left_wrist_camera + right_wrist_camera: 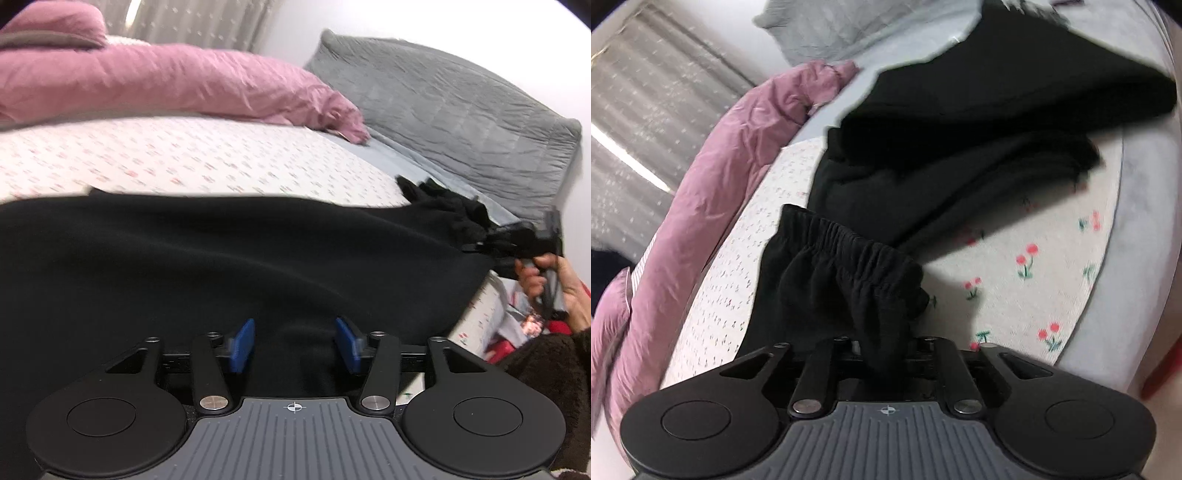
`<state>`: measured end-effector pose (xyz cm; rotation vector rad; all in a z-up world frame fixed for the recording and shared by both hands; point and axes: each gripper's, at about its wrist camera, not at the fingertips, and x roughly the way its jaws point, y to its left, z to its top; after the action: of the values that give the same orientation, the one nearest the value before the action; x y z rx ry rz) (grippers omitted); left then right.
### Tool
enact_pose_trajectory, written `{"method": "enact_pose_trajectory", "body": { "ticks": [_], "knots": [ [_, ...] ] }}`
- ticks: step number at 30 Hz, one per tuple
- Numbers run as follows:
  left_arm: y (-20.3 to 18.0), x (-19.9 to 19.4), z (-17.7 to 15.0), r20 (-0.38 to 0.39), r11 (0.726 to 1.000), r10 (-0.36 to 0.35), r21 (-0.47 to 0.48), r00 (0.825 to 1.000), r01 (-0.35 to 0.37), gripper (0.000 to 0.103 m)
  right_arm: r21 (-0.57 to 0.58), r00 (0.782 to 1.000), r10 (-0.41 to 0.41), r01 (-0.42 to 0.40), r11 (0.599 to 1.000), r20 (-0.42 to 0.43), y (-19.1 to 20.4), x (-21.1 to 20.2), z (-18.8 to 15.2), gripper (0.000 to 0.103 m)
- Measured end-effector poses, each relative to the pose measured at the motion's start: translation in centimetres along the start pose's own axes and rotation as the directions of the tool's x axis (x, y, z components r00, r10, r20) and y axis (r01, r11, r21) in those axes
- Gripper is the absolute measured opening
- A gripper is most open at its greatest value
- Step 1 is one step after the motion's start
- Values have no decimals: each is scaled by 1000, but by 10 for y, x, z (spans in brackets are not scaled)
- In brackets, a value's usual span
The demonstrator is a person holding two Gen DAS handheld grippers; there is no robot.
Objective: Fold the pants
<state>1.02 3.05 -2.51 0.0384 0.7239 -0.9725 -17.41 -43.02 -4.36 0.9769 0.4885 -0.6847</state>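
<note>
The left gripper (295,345) is hovering released over the black pants (221,258); the right gripper (882,363) is grasping their bunched waistband (849,236), low in the frame.

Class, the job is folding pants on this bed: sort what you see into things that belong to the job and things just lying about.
Belongs to the job:
black pants
left tool, open over the cloth
right tool, shut on the waistband

Just lying about:
pink quilt
grey pillow
flowered sheet

Your right gripper (884,354), low in the frame, pinches the gathered elastic waistband (849,240) of the black pants (960,147); a pink duvet (713,158) lies at left.
</note>
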Motion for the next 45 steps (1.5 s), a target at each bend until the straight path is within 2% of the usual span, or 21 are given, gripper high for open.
{"method": "enact_pose_trajectory", "body": {
  "ticks": [1, 2, 6, 9, 12, 17, 23, 26, 27, 28, 31, 32, 33, 34, 35, 36, 38, 39, 42, 44, 45],
  "knots": [
    [3, -9, 0, 16, 1000, 28, -5, 999, -28, 60, -25, 1000, -13, 14, 1000, 23, 3, -6, -2, 40],
    [6, -18, 0, 29, 999, 49, -12, 998, -48, 63, -57, 998, -33, 36, 998, 46, 6, -14, -5, 44],
    [24, -54, -5, 41, 985, 163, -62, 986, -160, 70, -232, 985, -84, 117, 966, 150, 24, -43, -19, 53],
    [35, -81, -16, 45, 949, 306, -100, 951, -300, 74, -335, 982, -45, 105, 936, 183, 38, -59, -33, 60],
    [42, -103, -26, 56, 891, 441, -151, 896, -429, 76, -477, 987, 30, 49, 877, 156, 70, -62, -55, 65],
    [55, -136, -43, 75, 782, 593, -293, 802, -551, 79, -704, 986, 166, -113, 701, 6, 122, -58, -103, 65],
    [59, -169, -56, 121, 676, 720, -350, 684, -649, 80, -832, 945, 270, -298, 467, -186, 162, -56, -154, 65],
    [68, -176, -60, 94, 593, 787, -386, 610, -707, 80, -859, 924, 286, -351, 372, -253, 171, -59, -171, 65],
    [73, -179, -63, 76, 570, 801, -397, 593, -719, 80, -866, 919, 286, -363, 345, -272, 173, -59, -176, 65],
    [78, -180, -65, 54, 551, 810, -410, 584, -727, 80, -868, 914, 284, -376, 323, -290, 176, -58, -180, 65],
    [90, -184, -71, 23, 534, 809, -448, 587, -717, 75, -871, 902, 274, -406, 276, -334, 180, -58, -192, 64],
    [93, -184, -73, 18, 531, 808, -458, 589, -713, 67, -873, 899, 270, -413, 261, -345, 181, -58, -195, 64],
    [95, -185, -74, 13, 531, 803, -468, 596, -706, 49, -874, 895, 266, -421, 243, -357, 181, -58, -198, 63],
    [95, -186, -77, 8, 532, 797, -482, 603, -696, 38, -874, 892, 263, -427, 230, -367, 183, -60, -202, 60],
    [98, -187, -79, 3, 527, 795, -496, 606, -690, 16, -874, 889, 259, -435, 217, -378, 184, -60, -204, 59],
    [100, -187, -80, 1, 518, 801, -503, 599, -692, 5, -873, 886, 253, -442, 206, -389, 188, -57, -206, 59],
    [98, -189, -80, 35, 527, 802, -513, 597, -678, 3, -873, 884, 239, -448, 189, -402, 189, -56, -213, 59],
    [94, -192, -80, 60, 527, 809, -514, 585, -677, 3, -875, 885, 230, -447, 184, -404, 189, -56, -215, 59],
    [86, -199, -75, 103, 489, 852, -506, 513, -711, 3, -874, 887, 211, -449, 186, -411, 191, -54, -218, 58],
    [92, -201, -74, 72, 453, 869, -513, 489, -729, 3, -867, 884, 208, -458, 197, -419, 188, -54, -216, 55],
    [97, -199, -75, 43, 441, 870, -512, 491, -737, 4, -865, 882, 207, -461, 198, -423, 187, -54, -215, 54]
  ]
}}
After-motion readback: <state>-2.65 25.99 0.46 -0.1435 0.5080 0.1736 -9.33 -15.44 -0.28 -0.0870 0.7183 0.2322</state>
